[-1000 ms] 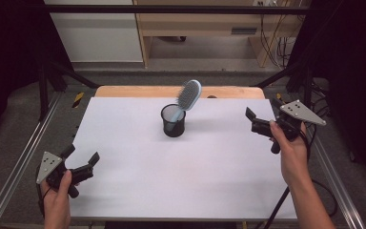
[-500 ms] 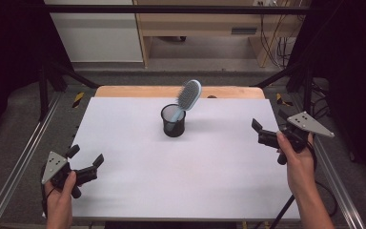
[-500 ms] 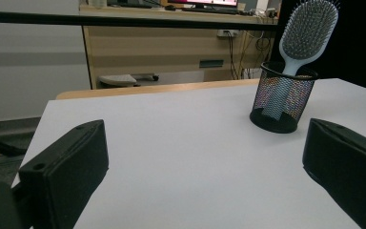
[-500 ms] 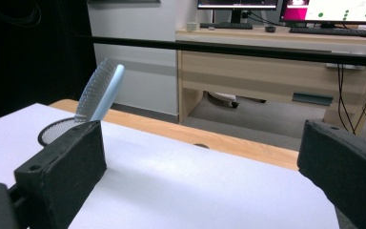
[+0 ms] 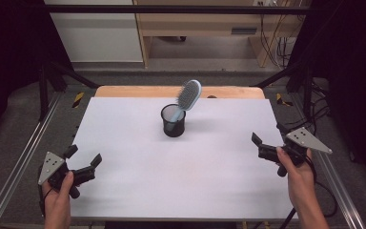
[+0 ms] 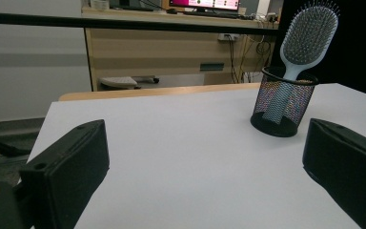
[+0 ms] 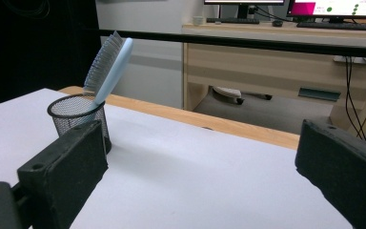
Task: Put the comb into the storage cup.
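Hairbrush [image 5: 189,97], light, rigid plastic, handle down in mesh cup [image 5: 174,121] mid-tabletop [image 5: 181,167]; grasp below head; left gripper [image 5: 82,167] and right gripper [image 5: 266,144] both wide, empty

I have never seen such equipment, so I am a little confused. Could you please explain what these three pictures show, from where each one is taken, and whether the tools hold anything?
No robot here: a person holds a hand tool with two black jaws in each hand. The high view looks down from above on a white table. At its left is the left gripper, at its right the right gripper.

The other two pictures come from small cameras that ride on the tools, so the black blocks at the bottom of each are that tool's own jaws, standing wide apart. Both grippers are open and hold nothing.

On the table stands a black mesh cup. A light blue hairbrush stands in it, handle down, and leans against the rim.
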`<state>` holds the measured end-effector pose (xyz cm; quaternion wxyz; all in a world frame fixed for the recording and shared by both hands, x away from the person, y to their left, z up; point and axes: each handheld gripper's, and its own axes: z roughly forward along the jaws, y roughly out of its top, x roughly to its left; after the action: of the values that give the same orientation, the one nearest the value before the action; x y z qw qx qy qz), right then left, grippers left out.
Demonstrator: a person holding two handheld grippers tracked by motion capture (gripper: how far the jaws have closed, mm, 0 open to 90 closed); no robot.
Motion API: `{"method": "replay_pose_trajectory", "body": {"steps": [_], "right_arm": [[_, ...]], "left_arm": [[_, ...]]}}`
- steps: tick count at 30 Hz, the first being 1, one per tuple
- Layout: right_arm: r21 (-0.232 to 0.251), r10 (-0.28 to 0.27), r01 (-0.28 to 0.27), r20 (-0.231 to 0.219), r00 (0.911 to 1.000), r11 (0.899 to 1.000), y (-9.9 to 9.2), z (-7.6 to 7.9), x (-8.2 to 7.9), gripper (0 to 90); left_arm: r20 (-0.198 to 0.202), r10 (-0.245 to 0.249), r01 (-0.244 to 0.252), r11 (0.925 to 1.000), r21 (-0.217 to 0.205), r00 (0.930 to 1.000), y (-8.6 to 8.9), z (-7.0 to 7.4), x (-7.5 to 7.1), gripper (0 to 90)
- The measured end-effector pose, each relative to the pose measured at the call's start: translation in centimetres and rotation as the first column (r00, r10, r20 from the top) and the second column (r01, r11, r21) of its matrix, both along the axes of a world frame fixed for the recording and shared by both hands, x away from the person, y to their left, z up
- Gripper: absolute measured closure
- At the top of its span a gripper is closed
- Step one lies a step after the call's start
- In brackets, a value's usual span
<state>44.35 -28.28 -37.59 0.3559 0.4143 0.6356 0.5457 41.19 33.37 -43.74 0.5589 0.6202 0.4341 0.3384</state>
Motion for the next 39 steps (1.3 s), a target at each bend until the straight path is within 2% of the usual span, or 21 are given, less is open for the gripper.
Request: {"method": "replay_pose_trajectory", "body": {"steps": [7,18,39], "right_arm": [[0.016,-0.024,0.023,0.005,0.9997,1.000,-0.7,-1.8,-0.8,3.2],[0.036,-0.044,0.044,-0.019,0.9989,0.998,-1.5,-4.1,-1.8,2.8],[0.030,0.002,0.000,-0.057,0.9984,1.000,-0.3,-7.1,-2.7,2.8]], "left_arm": [[0.002,0.006,-0.006,1.0000,-0.002,1.0000,0.2,0.0,0.0,1.7],[0.000,-0.001,0.001,0.9999,-0.010,1.0000,0.2,-0.1,0.1,1.7],[0.001,-0.008,0.008,0.9999,-0.012,1.0000,0.1,-0.2,0.2,1.7]]}}
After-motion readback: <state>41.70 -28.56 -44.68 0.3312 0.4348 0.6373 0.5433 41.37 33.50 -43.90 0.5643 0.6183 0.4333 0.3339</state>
